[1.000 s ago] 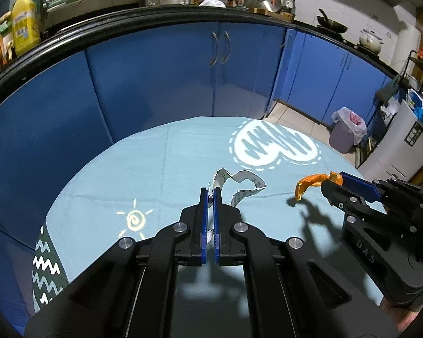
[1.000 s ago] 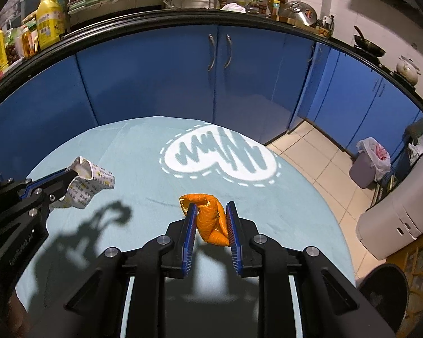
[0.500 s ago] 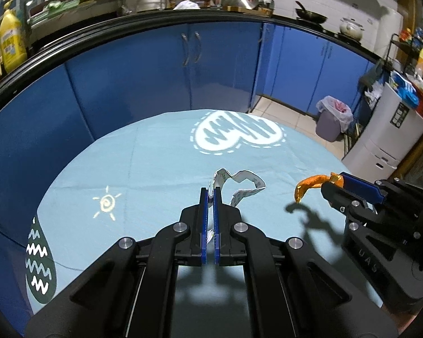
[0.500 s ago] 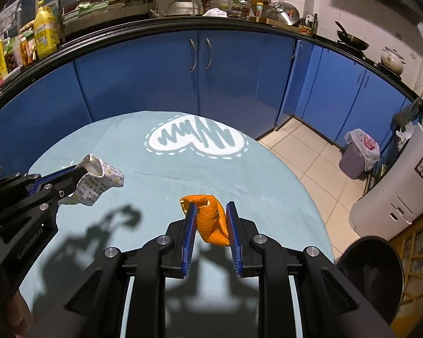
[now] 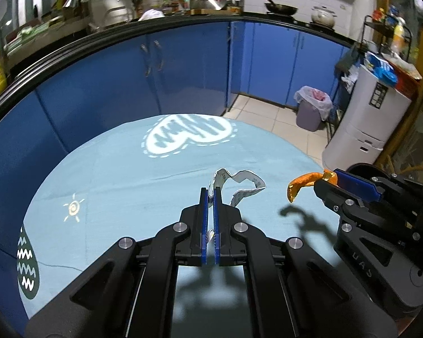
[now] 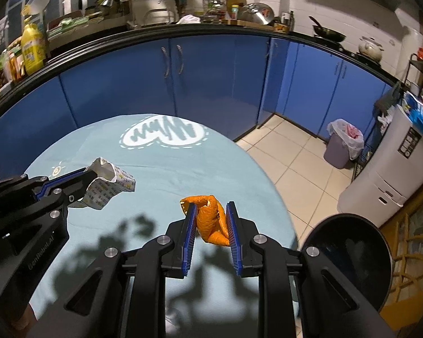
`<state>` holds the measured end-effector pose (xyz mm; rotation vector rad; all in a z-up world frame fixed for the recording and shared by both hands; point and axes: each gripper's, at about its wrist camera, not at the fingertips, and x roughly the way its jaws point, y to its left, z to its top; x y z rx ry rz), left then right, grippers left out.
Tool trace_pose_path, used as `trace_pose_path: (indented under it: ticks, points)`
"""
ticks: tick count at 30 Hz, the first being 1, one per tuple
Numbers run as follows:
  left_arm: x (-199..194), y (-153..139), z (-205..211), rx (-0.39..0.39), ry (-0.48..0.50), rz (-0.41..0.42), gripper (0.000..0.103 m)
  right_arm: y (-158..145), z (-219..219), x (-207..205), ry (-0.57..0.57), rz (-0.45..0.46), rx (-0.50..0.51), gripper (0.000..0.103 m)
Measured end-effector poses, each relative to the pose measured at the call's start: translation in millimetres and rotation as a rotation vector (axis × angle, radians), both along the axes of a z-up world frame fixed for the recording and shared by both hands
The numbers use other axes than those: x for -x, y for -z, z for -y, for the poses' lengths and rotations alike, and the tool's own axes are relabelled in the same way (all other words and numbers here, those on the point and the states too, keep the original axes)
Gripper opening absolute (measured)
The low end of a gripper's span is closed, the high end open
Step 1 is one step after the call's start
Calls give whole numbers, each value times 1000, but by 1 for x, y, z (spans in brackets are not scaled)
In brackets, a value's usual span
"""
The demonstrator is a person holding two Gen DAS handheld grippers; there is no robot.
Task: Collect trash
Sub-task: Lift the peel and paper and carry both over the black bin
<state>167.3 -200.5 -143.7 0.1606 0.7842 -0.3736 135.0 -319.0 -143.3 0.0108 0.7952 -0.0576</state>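
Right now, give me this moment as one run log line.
left gripper: shut on paper wrapper | right gripper: shut on orange peel | both above table | black bin: right of table

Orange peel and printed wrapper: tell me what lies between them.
Nothing: in the right wrist view only bare blue tablecloth shows between the orange peel in the right gripper and the printed wrapper in the left gripper.

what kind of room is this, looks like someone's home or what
Most likely a home kitchen. Blue cabinets run under a dark countertop crowded with a wok, a pot and bottles. A lined bin stands on the tiled floor beside a table with a light blue cloth.
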Motion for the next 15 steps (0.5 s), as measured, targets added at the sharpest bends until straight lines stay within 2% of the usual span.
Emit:
trace_pose_path:
  ticks: [15]
  points:
    - [18,-3,60,-25,110,16,4,-3,54,30,99,20,-17,21]
